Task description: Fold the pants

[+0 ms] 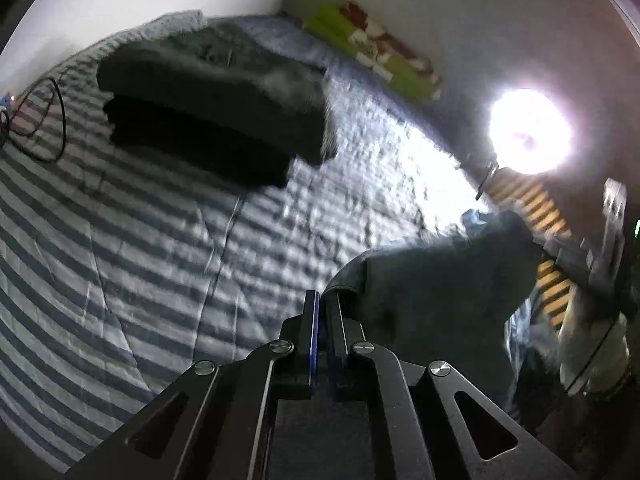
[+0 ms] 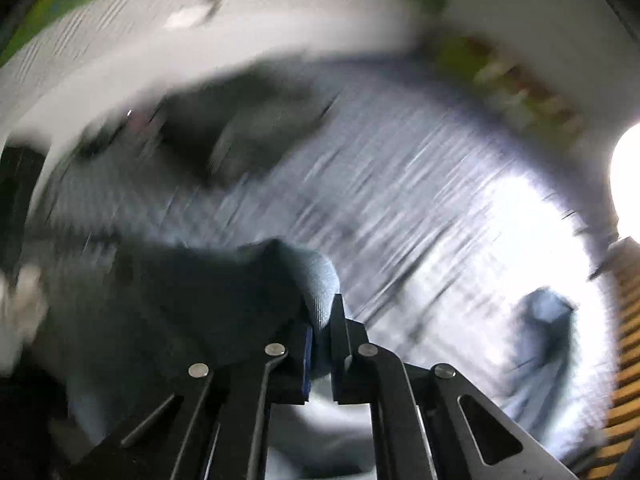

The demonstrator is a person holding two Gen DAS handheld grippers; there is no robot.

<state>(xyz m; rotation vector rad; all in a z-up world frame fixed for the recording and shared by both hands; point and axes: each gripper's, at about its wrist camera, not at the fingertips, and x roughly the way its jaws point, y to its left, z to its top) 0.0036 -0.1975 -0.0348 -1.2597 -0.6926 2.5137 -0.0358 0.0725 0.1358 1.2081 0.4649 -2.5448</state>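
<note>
Early stage by my read: both my fingers are pinched onto the pants (image 1: 440, 292), lifted over the striped bed (image 1: 140, 260), no fold laid yet. Left gripper (image 1: 322, 312) is clamped on a dark grey-blue edge, right gripper (image 2: 320, 320) on a bunched lighter fold. Cloth hangs limp and crumpled. A folded stack (image 1: 208, 120) sits further up the bed; the right view is motion-blurred.
</note>
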